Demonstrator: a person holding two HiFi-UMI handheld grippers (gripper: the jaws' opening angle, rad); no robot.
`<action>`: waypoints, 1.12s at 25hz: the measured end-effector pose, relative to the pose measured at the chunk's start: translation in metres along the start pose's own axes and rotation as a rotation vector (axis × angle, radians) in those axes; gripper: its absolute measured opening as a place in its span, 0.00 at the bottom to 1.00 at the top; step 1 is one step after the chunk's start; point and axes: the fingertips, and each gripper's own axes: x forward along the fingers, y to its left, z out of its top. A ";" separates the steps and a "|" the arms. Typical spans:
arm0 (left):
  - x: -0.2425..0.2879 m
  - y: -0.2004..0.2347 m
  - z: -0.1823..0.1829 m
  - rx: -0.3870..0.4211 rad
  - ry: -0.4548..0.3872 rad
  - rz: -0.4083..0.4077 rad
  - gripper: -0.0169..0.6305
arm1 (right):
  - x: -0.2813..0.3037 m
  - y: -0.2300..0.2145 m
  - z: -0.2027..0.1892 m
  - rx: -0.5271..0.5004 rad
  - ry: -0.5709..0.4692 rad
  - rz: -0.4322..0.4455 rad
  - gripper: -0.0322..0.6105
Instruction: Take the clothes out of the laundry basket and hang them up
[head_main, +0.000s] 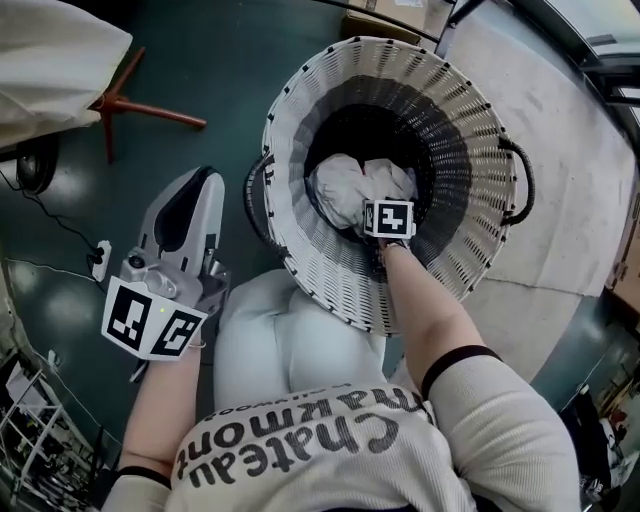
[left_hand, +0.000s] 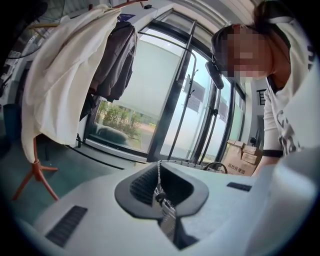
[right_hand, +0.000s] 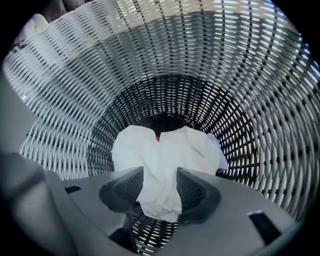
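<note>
Right claw (right_hand: 160, 187) is deep inside the laundry basket (head_main: 300, 130), pointing nearly straight down. Its jaws are spread apart and not pinching anything. The crumpled white garment (right_hand: 167, 155) sits on the basket's dark bottom, right below the claw. A lobe of it shows in the gap between the jaws, but the pads aren't squeezing it.

The basket flares wide at the rim and narrows a lot lower down, so the woven walls are close all around the claw. The forearm (head_main: 425, 320) crosses the near rim.

Left claw (head_main: 200, 185) is outside, just left of the basket, with jaws shut together and empty. There's plenty of bare green floor (head_main: 200, 60) between the basket and the stand's red-brown legs (head_main: 140, 108). A pale sheet (left_hand: 60, 85) and a dark jacket (left_hand: 117, 60) hang on the stand.
</note>
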 end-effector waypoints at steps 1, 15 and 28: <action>-0.002 0.003 -0.004 0.005 0.005 0.006 0.04 | 0.005 -0.002 -0.003 0.015 0.010 -0.001 0.39; -0.030 0.009 -0.018 -0.114 0.000 0.069 0.04 | -0.028 0.000 -0.003 0.037 0.023 -0.025 0.12; -0.107 -0.083 0.105 -0.196 0.073 0.032 0.05 | -0.287 0.087 0.032 0.025 -0.155 0.114 0.11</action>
